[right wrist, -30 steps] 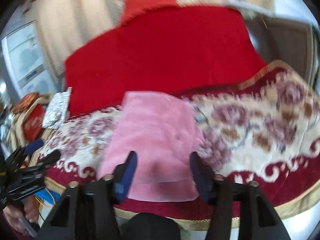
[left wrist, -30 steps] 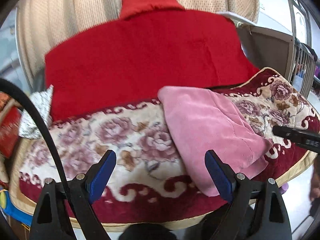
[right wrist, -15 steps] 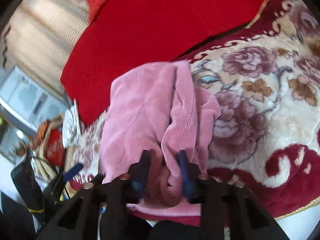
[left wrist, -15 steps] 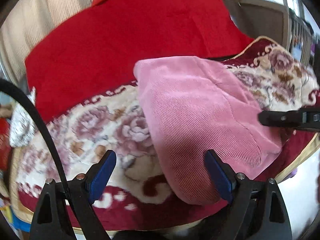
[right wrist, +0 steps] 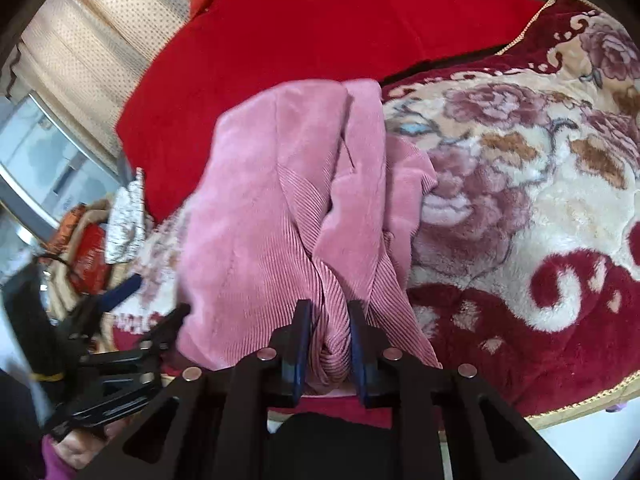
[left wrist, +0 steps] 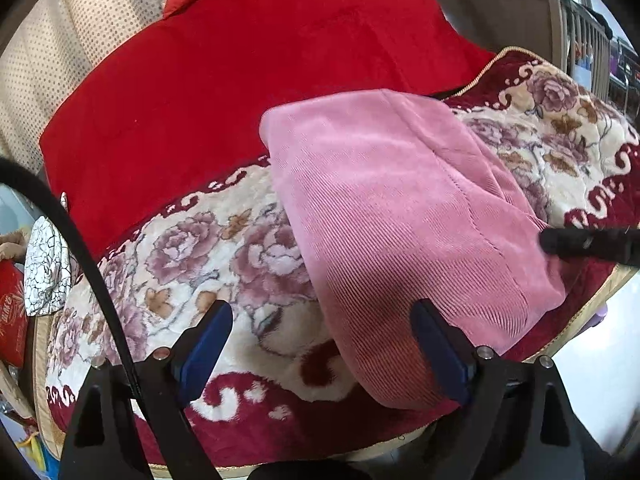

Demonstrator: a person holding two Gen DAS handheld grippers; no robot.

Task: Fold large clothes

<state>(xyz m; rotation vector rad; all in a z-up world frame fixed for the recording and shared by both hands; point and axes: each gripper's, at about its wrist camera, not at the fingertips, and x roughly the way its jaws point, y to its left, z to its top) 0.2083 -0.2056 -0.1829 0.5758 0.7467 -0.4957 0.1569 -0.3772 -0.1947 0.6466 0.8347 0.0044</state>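
A pink corduroy garment (left wrist: 392, 208) lies folded on a floral blanket (left wrist: 200, 248). My left gripper (left wrist: 322, 340) hovers open just above the garment's near left edge. Its left finger is over the blanket and its right finger (left wrist: 436, 352) is over the pink cloth, and nothing is pinched. In the right wrist view my right gripper (right wrist: 329, 320) is shut on a bunched fold at the near edge of the pink garment (right wrist: 256, 208), which puckers into ridges ahead of it. The right gripper's black tip (left wrist: 588, 242) touches the garment's right side in the left wrist view.
A plain red cloth (left wrist: 240, 80) covers the surface behind the floral blanket (right wrist: 520, 168). A cream dotted curtain (left wrist: 48, 48) hangs at the back left, and a railed crib (left wrist: 592, 40) stands at the back right. A white crackle-patterned bundle (left wrist: 44, 268) and a red packet (left wrist: 10, 312) sit at the left edge.
Both grippers came down closer to the pink garment. The right gripper's jaws went from open to shut on the near edge, bunching the cloth. The left gripper stayed open.
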